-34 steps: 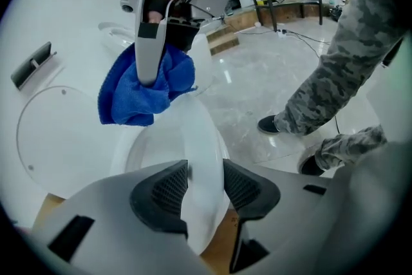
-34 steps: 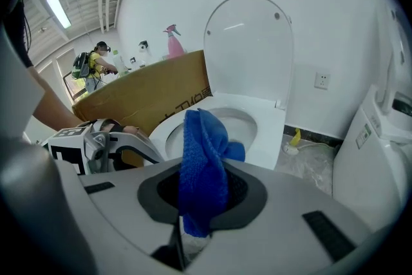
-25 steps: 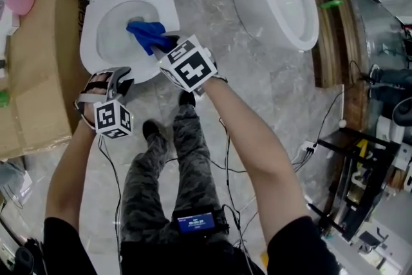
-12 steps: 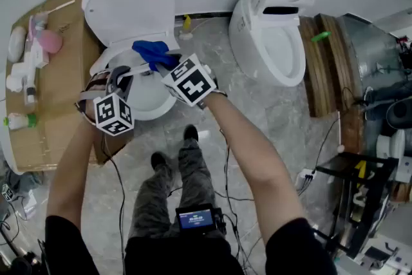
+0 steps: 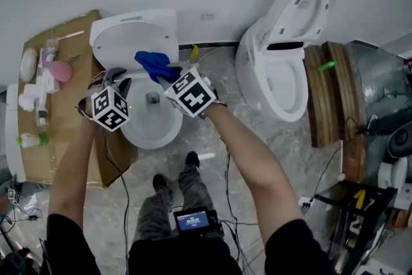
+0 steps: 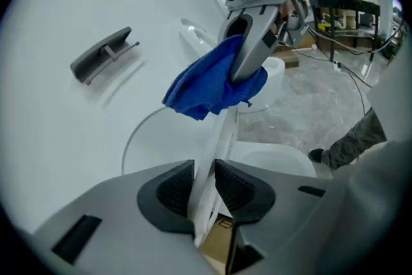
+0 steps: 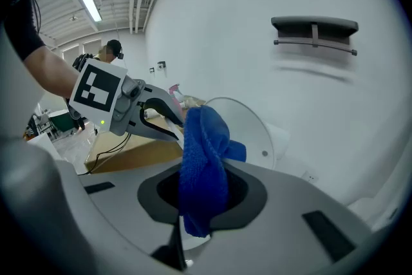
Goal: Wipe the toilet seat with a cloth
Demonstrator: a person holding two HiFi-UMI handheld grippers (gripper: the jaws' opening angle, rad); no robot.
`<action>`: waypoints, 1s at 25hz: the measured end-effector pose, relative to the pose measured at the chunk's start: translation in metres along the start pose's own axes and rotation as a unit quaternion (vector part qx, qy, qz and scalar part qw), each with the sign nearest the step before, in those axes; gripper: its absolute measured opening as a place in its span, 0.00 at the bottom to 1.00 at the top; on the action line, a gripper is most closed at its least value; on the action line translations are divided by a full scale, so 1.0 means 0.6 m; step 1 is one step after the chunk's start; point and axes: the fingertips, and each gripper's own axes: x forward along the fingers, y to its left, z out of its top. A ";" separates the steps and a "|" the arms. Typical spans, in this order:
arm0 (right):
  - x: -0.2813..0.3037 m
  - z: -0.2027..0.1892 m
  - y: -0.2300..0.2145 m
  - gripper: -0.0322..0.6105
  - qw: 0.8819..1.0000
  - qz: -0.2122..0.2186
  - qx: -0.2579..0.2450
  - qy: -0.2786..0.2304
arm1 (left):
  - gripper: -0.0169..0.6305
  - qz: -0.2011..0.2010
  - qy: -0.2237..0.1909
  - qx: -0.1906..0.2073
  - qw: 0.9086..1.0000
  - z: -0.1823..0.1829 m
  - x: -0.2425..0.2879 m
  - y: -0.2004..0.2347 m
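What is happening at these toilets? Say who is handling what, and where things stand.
A person stands over the left toilet, a gripper in each hand. The left gripper grips the edge of the toilet seat, holding it raised off the bowl; its jaws have just opened slightly, seat between them. The right gripper is shut on a blue cloth, held up by the seat.

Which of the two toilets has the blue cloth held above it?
The toilet beside the cardboard: the right tongs hold the blue cloth over its bowl. The other toilet, by the wooden planks, has nothing near it.
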 end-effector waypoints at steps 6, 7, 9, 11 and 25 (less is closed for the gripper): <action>0.027 0.052 -0.051 0.13 0.999 0.027 -0.021 -0.014 | 0.23 0.005 0.021 -0.036 0.999 0.014 0.035 0.077; 0.033 0.062 -0.056 0.13 0.999 0.029 -0.025 -0.020 | 0.24 0.005 0.022 -0.040 0.999 0.014 0.040 0.090; 0.044 0.076 -0.062 0.13 0.999 0.034 -0.033 -0.027 | 0.25 0.004 0.021 -0.045 0.999 0.016 0.051 0.113; 0.052 0.085 -0.066 0.13 0.998 0.039 -0.034 -0.023 | 0.26 -0.001 0.015 -0.046 0.999 0.019 0.063 0.133; 0.164 0.118 -0.126 0.13 1.000 -0.014 0.020 -0.006 | 0.29 0.015 -0.060 -0.033 0.998 0.035 0.101 0.232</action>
